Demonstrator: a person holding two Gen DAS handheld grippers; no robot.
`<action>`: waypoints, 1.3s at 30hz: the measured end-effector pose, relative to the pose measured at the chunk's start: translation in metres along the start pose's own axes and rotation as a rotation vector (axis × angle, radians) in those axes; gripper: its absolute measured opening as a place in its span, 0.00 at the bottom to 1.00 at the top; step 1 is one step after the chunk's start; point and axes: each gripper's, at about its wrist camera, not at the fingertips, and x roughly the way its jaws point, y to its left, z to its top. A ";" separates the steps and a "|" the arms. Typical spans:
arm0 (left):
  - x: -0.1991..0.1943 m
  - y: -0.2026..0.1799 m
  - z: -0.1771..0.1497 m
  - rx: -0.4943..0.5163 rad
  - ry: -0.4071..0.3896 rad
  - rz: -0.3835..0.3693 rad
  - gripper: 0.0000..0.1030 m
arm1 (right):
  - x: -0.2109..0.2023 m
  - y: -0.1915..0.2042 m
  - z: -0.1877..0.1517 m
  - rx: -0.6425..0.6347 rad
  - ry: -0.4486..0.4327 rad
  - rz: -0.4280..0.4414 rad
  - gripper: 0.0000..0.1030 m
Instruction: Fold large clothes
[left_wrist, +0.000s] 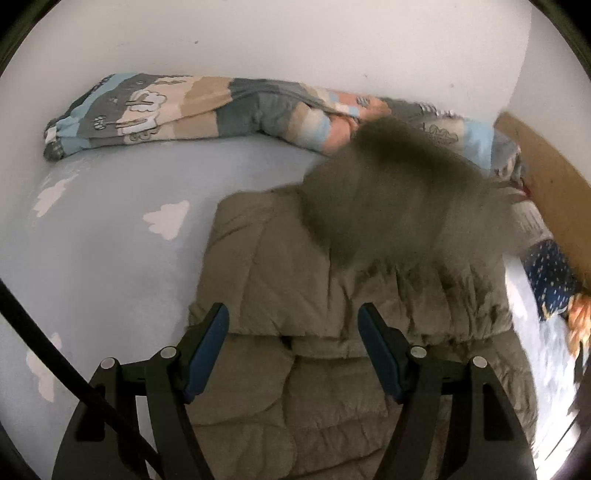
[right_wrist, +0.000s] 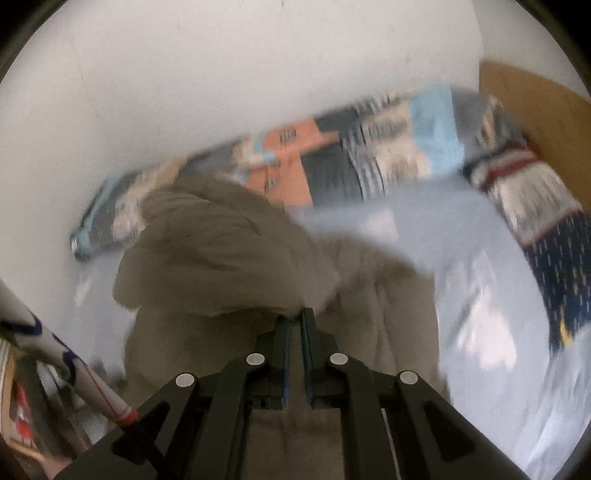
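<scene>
An olive-green quilted jacket (left_wrist: 295, 266) lies on a light blue bed sheet with white clouds (left_wrist: 110, 229). My left gripper (left_wrist: 293, 325) is open and empty, its blue pads just above the jacket's near part. A blurred flap of the jacket (left_wrist: 388, 192) hangs in the air at the middle right. In the right wrist view my right gripper (right_wrist: 294, 319) is shut on the jacket (right_wrist: 221, 251), holding a bunched part of it up over the rest. The view is motion-blurred.
A rolled patterned duvet (left_wrist: 184, 107) lies along the white wall at the far side; it also shows in the right wrist view (right_wrist: 332, 155). A brown headboard (left_wrist: 546, 177) and a dark blue dotted cloth (left_wrist: 550, 273) are at the right. A white pole (right_wrist: 66, 350) stands at the left.
</scene>
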 end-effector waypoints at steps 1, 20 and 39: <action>-0.002 0.002 0.002 -0.011 -0.005 -0.004 0.69 | 0.003 -0.003 -0.016 -0.002 0.025 -0.013 0.04; 0.068 -0.066 0.067 0.101 0.067 -0.058 0.69 | 0.050 0.040 0.031 -0.061 -0.016 0.042 0.26; 0.088 -0.085 0.009 0.219 0.073 0.015 0.70 | 0.115 0.002 -0.021 -0.004 0.147 0.070 0.34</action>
